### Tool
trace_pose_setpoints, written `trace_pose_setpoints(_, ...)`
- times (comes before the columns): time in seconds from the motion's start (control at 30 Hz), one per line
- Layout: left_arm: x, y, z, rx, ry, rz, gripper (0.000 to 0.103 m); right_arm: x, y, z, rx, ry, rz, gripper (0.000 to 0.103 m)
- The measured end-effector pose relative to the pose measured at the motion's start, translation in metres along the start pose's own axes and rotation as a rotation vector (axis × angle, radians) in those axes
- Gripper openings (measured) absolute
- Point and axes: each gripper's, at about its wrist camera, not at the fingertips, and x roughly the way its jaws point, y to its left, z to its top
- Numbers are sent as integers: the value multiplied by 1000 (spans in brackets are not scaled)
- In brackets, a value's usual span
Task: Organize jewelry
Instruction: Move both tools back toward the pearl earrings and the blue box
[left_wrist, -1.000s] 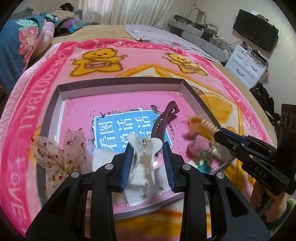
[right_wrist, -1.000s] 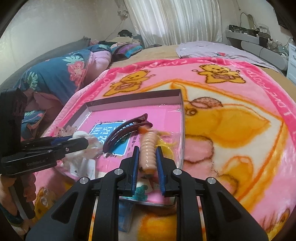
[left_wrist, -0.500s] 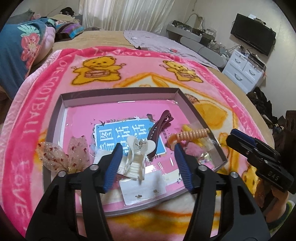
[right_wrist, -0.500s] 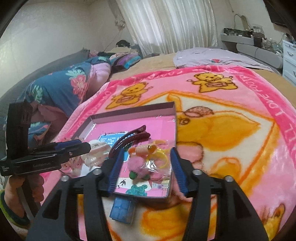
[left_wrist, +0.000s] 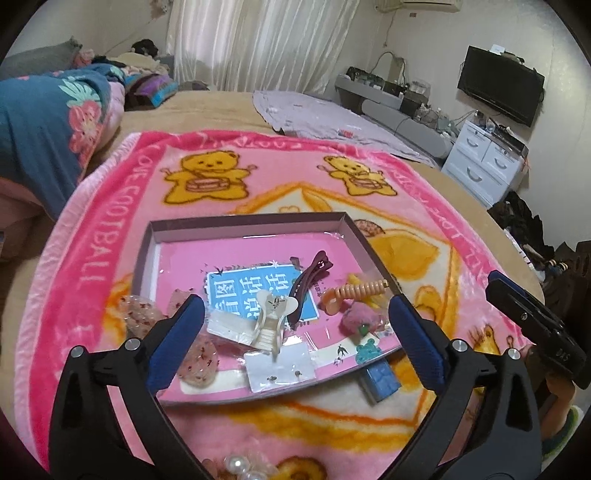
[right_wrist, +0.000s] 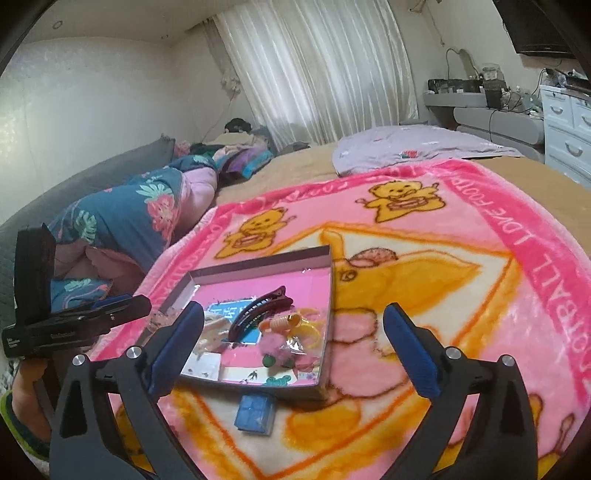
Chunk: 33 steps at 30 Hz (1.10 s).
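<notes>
Both grippers are held wide open over the bed, nothing gripped by either. The left gripper (left_wrist: 295, 332) is spread right across the near half of the shallow grey-walled tray with a pink floor (left_wrist: 243, 225), so the cream plastic claw clip (left_wrist: 271, 319) is seen lying loose between the blue pads, touching neither. A dark maroon alligator hair clip (left_wrist: 308, 282) sits at about 1 o'clock from the claw clip, and a peach coiled hair tie (left_wrist: 354, 291) at about 3 o'clock. A sheer floral bow (left_wrist: 147, 314) is found at 9 o'clock, partly behind the left pad.

The right gripper (right_wrist: 293, 343) is likewise opened wide, with the tray's near right corner framed between its fingers. A small blue box (right_wrist: 255, 411) lies on the pink teddy-bear blanket (right_wrist: 480, 295) at 6 o'clock, just outside the tray.
</notes>
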Motion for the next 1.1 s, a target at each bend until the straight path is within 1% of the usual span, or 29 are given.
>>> trace_pose_setpoints(0.33,-38,4,-9,3,-36,41,93,-28,19,-1,-33,-29,29,98)
trace_pose_setpoints(0.43,-50,6,-15,-1,-56,55,93,-33,28,-5,-59,-28,30,98)
trace_pose_setpoints(0.57,-61,10,-30,-7,-58,73,93,-36,37,-13,-86,-9,39,98)
trace_pose_setpoints(0.73,-67,16,-47,-15,-44,95,93,-34,44,-24,-110,24,49,98)
trace_pose_setpoints(1.1,-61,31,-83,-38,32,133,93,-25,62,-52,-168,102,52,98)
